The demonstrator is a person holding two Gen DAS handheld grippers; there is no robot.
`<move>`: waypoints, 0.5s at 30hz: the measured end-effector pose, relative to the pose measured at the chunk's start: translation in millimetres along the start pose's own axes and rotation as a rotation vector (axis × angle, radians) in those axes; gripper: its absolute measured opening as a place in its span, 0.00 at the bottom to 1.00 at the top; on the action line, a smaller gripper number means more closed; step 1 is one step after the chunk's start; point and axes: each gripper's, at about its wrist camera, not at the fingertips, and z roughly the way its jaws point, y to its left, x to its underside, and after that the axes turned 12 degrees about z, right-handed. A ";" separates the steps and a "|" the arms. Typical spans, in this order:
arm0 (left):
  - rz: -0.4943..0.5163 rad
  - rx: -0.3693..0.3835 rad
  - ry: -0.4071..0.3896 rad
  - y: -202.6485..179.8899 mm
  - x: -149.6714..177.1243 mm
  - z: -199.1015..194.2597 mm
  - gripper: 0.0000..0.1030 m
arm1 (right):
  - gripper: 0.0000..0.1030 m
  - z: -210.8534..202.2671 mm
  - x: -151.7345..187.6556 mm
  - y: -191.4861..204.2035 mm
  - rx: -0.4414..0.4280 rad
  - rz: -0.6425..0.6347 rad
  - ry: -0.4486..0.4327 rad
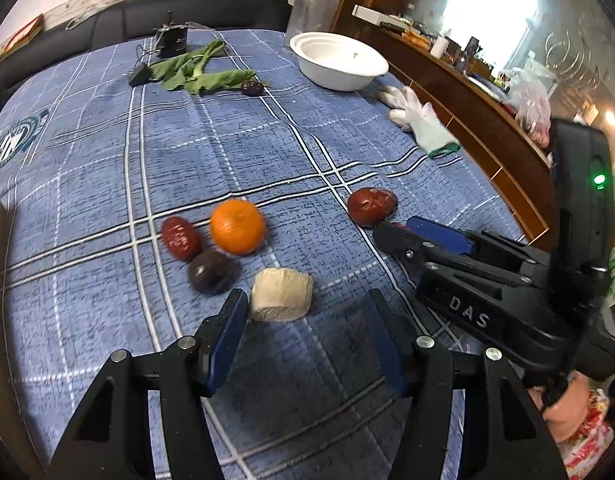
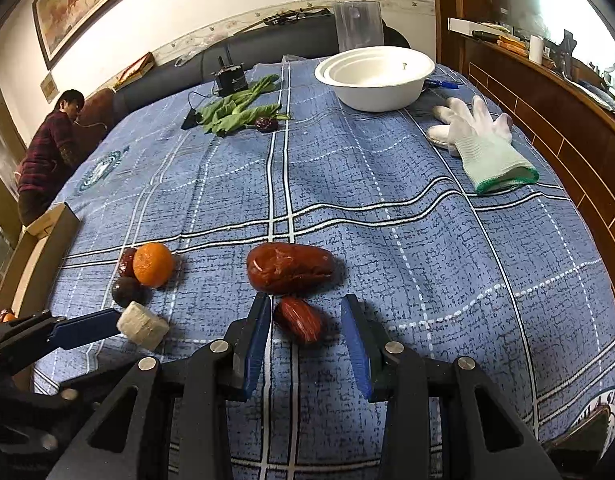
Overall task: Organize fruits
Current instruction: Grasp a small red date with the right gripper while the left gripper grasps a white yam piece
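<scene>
In the left wrist view my left gripper (image 1: 303,304) stands open low over the blue checked cloth. A pale cut chunk (image 1: 281,294) lies just past its tips, against the left finger. Beyond sit an orange (image 1: 237,226), a red date (image 1: 181,238) and a dark round fruit (image 1: 209,272). In the right wrist view my right gripper (image 2: 306,306) is open around a small red date (image 2: 299,318), which lies nearer the left pad with a gap on the right. A large red date (image 2: 289,268) lies just beyond it. The white bowl (image 2: 375,76) stands far back.
Leafy greens (image 2: 235,112) with another small date (image 2: 265,124) and a black device lie at the back. A white glove (image 2: 483,140) rests at the right, near the table edge and wooden cabinet. A person (image 2: 51,140) sits far left; a cardboard box (image 2: 39,232) adjoins the table.
</scene>
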 end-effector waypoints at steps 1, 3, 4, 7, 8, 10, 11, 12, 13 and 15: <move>0.013 -0.019 0.009 -2.4 -1.1 3.5 0.56 | 0.36 0.0 0.5 0.3 0.002 -0.002 -0.003; 0.028 -0.043 0.016 -4.9 -0.1 8.0 0.41 | 0.26 -0.3 1.9 1.2 0.006 -0.013 -0.005; 0.038 -0.063 0.014 -6.0 -0.2 7.9 0.28 | 0.26 -0.4 2.4 1.3 0.007 -0.016 -0.005; 0.020 -0.045 0.013 -3.4 1.6 6.1 0.28 | 0.26 -1.7 3.9 1.3 0.005 -0.019 -0.005; 0.017 -0.044 0.011 -2.7 2.8 4.0 0.28 | 0.26 -2.9 5.1 1.7 0.003 -0.021 -0.004; 0.015 -0.046 0.003 -2.4 5.7 -2.4 0.28 | 0.26 -5.8 7.3 3.1 -0.001 -0.023 -0.005; 0.013 -0.044 -0.001 -2.3 7.0 -6.0 0.28 | 0.26 -8.2 8.9 3.8 -0.005 -0.023 -0.006; 0.008 -0.043 -0.006 -2.1 8.6 -10.7 0.28 | 0.26 -11.5 11.0 5.1 -0.011 -0.023 -0.007; 0.005 -0.042 -0.010 -1.8 10.1 -14.7 0.28 | 0.26 -13.9 12.2 6.1 -0.017 -0.024 -0.007; -0.005 -0.034 -0.019 0.0 14.0 -24.4 0.28 | 0.26 -20.8 15.1 10.3 -0.031 -0.027 -0.010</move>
